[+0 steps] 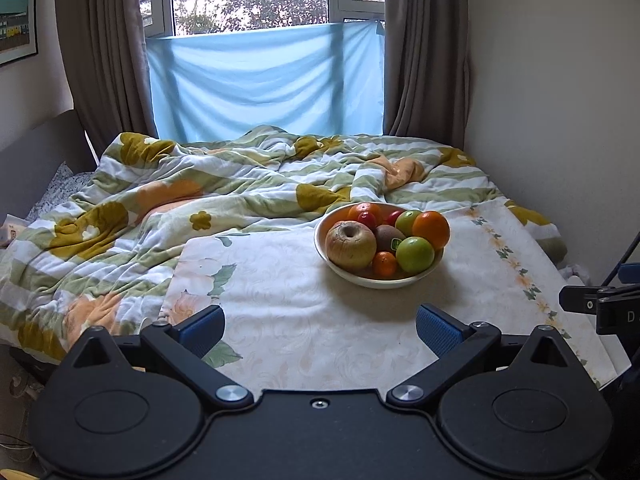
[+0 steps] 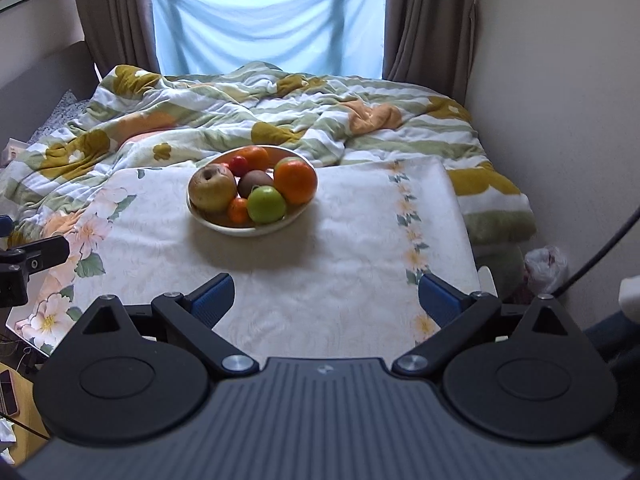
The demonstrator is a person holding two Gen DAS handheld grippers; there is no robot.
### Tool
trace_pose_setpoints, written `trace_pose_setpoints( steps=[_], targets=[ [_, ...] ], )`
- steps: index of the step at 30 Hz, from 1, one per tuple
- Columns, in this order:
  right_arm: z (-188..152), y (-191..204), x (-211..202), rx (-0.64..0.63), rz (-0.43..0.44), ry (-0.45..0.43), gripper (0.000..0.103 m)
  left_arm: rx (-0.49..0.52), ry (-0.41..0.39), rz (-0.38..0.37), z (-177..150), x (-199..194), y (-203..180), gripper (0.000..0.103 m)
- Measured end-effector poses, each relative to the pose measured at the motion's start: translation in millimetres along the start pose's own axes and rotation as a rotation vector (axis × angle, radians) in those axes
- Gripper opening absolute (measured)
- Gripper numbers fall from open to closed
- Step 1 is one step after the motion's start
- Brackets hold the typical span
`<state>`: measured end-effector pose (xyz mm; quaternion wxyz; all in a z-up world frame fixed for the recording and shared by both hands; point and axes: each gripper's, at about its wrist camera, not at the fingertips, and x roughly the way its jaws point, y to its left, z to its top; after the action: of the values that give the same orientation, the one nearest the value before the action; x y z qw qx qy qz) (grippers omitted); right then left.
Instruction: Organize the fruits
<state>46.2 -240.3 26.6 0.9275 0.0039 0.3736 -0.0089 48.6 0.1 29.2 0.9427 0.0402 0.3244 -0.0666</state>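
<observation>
Bowl [image 2: 252, 232] w/ fruit set on flowered cloth [image 2: 352, 216] over a flat board, near its far edge, rumpled quilt [image 2: 240, 100] just behind; prob. placed there for a level, firm surface vs. soft bedding. Heaped in bowl: wrinkled apple [image 2: 213, 187], kiwi [image 2: 255, 182], large orange [image 2: 295, 182], green apple [image 2: 266, 204], small mandarin [image 2: 239, 211], red fruit [image 2: 239, 165], second orange [image 2: 253, 157] at back. All fruit apparently gathered already, none seen loose on cloth, so task judged at or near its end. Left gripper [image 1: 320, 326] and right gripper [image 2: 326, 296] both spread wide, nothing between pads, held well short of bowl, tilted down over near cloth; empty, no contact w/ fruit. Left-wrist view only: second green apple [image 1: 408, 222] behind kiwi, green sticker on kiwi, window w/ trees above blue sheet [image 1: 264, 80]. Right-wrist view only: plastic bag [image 2: 546, 264] on floor by wall, phone at lower left edge, cloth's full flower border.
</observation>
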Motion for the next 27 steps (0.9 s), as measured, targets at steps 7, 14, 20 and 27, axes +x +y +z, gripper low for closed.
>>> trace_pose_setpoints(
  steps=[7,14,20,27],
  targets=[
    [-2.5,0.6,-5.8,0.015,-0.014,-0.007,0.103,-0.003,-0.002,-0.004,1.8,-0.9,0.4,0.103],
    [-2.0,0.5,-5.7,0.014,-0.017,-0.008,0.103,-0.019,-0.002,0.001,0.3,-2.3,2.6,0.103],
    [-1.9,0.4,-5.7,0.014,-0.015,-0.008,0.103,-0.024,-0.002,0.003,0.5,-3.5,3.2,0.103],
    [-2.1,0.0,-6.2,0.014,-0.014,-0.008,0.103,-0.026,-0.007,0.003,-0.1,-5.2,4.7,0.103]
  ],
)
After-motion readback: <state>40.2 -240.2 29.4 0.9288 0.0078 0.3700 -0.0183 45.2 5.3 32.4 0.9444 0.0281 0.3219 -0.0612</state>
